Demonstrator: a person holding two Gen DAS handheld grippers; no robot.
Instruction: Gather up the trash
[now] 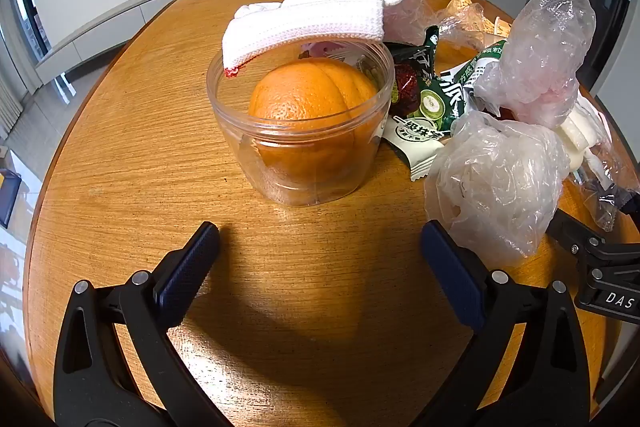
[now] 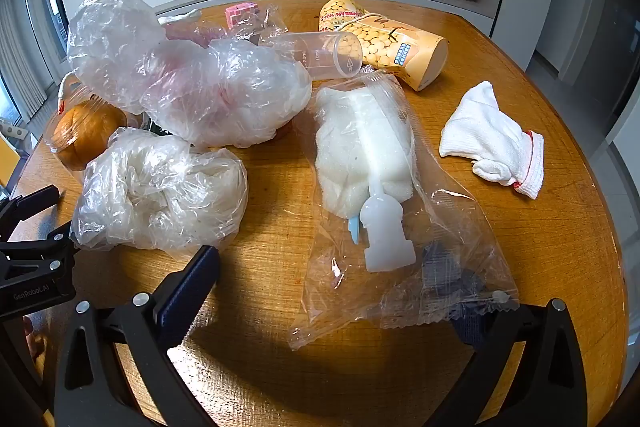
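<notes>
A: Judging progress: nothing looks collected. Crumpled bags [image 2: 160,187], wrappers [image 1: 424,107], a sponge packet [image 2: 384,195] and a cup [image 2: 392,43] lie across the table [image 2: 560,247], from its left edge to the far middle; no bin shows.

B: And the claws?

A: Left gripper [image 1: 320,251] is spread wide, empty, before the jar [image 1: 300,131], its right finger [image 1: 448,267] beside a bag. Right gripper [image 2: 332,291] is spread too, straddling the packet's near corner, which covers one finger.
</notes>
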